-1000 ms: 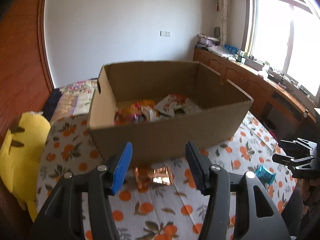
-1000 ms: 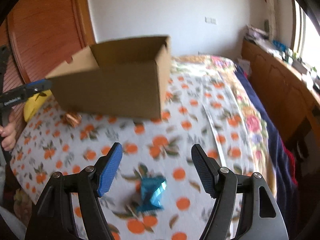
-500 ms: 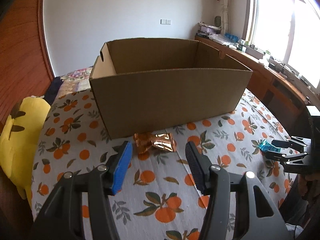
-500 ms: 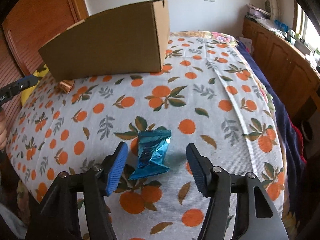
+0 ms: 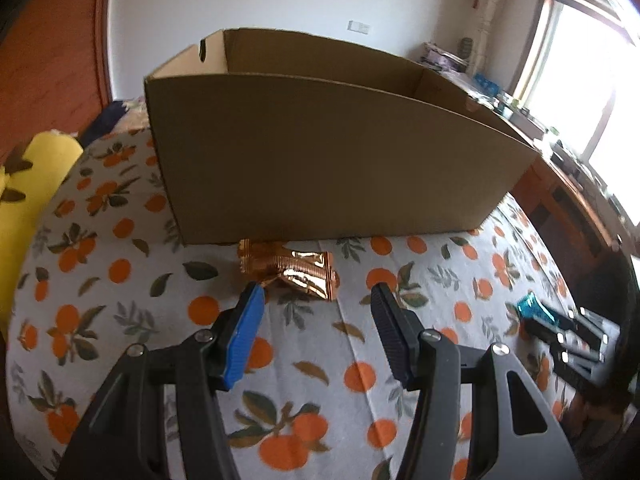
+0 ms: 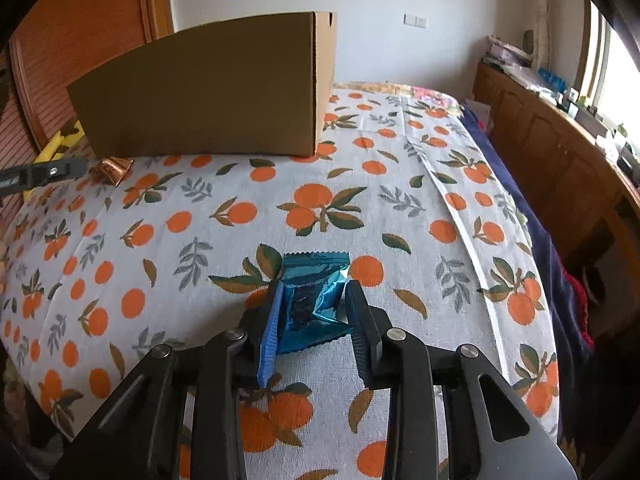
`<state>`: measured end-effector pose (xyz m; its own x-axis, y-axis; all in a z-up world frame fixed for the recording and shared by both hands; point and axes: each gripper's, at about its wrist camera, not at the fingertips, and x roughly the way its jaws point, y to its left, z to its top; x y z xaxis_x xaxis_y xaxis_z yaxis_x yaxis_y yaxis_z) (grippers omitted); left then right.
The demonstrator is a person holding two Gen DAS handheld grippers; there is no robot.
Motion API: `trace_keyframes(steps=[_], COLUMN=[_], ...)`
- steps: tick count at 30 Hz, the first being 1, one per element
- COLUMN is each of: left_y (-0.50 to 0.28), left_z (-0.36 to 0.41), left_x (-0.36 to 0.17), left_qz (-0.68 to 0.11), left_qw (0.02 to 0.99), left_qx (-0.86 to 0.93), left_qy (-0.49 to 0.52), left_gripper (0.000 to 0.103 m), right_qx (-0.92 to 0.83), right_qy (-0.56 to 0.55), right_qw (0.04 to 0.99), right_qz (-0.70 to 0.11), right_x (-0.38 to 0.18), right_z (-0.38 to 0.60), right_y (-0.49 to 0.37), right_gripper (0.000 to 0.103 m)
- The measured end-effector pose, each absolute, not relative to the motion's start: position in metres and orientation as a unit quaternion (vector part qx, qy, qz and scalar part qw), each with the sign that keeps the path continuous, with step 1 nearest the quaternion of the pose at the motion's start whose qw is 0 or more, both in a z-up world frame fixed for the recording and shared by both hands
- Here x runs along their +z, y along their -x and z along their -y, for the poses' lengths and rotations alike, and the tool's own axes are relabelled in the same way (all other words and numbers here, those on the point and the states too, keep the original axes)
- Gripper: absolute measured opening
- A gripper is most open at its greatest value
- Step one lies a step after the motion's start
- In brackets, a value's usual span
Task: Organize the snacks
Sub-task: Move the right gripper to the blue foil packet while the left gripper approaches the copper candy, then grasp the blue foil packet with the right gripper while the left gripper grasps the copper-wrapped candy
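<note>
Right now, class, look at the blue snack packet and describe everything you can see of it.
The blue packet is a small pouch of shiny, crinkled foil with a zigzag-cut top edge. It lies on the orange-print cloth, well in front of the cardboard box and apart from it. The right gripper has just closed on it; its pads press both sides, buckling the foil. In the left wrist view only its far end shows past the fingers.

No legible text, label or number on any surface.
</note>
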<state>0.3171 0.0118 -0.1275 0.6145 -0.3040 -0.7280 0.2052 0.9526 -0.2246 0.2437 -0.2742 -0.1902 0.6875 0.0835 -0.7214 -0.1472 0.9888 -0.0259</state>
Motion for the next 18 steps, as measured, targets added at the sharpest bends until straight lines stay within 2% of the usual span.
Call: trace_keyframes(steps=[8, 18], left_y=[-0.344, -0.359], left_z=[-0.013, -0.002], left_x=[-0.142, -0.15], left_qz=[-0.429, -0.438], left_qw=[0.895, 0.896], left_qx=[-0.067, -0.018], left_qy=[0.103, 0.077], left_gripper=[0.056, 0.056], right_qx=[0.072, 0.079], right_qy=[0.038, 0.038], right_qw=[0.925, 0.925], right_qz=[-0.372, -0.37], right_x=[-0.192, -0.192], right_z=[0.276, 0.277], right_y=[-0.239, -0.24], right_gripper=[0.031, 0.031])
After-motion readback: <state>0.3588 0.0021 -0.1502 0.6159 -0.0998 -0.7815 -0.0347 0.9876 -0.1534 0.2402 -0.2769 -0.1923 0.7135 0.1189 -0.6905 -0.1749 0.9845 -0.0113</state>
